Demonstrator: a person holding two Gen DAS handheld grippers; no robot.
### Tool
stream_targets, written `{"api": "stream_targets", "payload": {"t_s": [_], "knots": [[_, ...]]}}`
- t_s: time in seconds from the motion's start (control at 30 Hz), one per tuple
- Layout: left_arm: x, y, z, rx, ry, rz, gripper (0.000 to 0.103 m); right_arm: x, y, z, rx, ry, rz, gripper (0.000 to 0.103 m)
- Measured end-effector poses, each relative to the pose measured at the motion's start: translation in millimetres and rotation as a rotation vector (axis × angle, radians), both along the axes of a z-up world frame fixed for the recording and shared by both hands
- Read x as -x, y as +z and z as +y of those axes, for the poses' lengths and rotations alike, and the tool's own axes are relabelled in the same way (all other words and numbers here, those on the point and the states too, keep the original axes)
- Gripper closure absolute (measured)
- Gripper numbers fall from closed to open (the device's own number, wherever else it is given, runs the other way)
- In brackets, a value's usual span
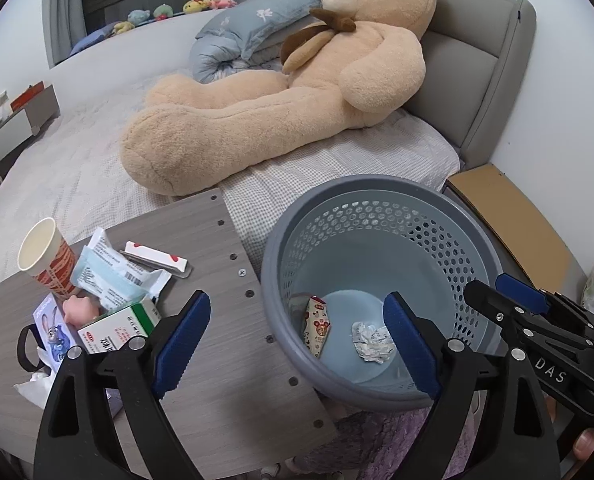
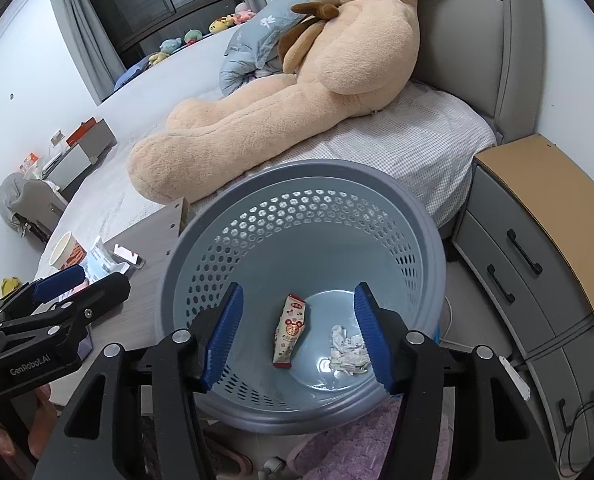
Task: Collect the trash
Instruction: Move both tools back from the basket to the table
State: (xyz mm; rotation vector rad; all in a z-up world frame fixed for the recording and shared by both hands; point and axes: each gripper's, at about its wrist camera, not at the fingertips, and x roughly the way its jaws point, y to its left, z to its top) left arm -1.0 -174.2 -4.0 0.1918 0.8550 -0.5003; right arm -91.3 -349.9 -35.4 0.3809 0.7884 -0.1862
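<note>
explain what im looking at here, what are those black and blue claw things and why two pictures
The claws are handheld grippers, one in each of a person's hands; no robot arm is involved. Each carries a fisheye camera looking along its fingers, so you get two views of one moment. The left gripper is open and empty, over the board's edge beside the bin. The right gripper is open and empty above the bin. Inside the bin lie a wrapper and a crumpled paper. On the board are a cup, packets and a box. Behind is a bed with a teddy bear.
</note>
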Motion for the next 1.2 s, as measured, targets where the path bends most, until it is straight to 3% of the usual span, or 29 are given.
{"api": "stream_targets", "payload": {"t_s": [0.83, 1.2], "knots": [[10.5, 6.2, 126.0, 0.049, 0.176, -0.03, 0.016, -17.6, 19.3, 114.3, 0.054, 0.192, -0.026, 0.042], [18.9, -1.5, 198.1, 0.048, 0.318, -0.04, 0.016, -36.2, 14.3, 179.9, 0.066, 0.317, -0.02, 0.042]]}}
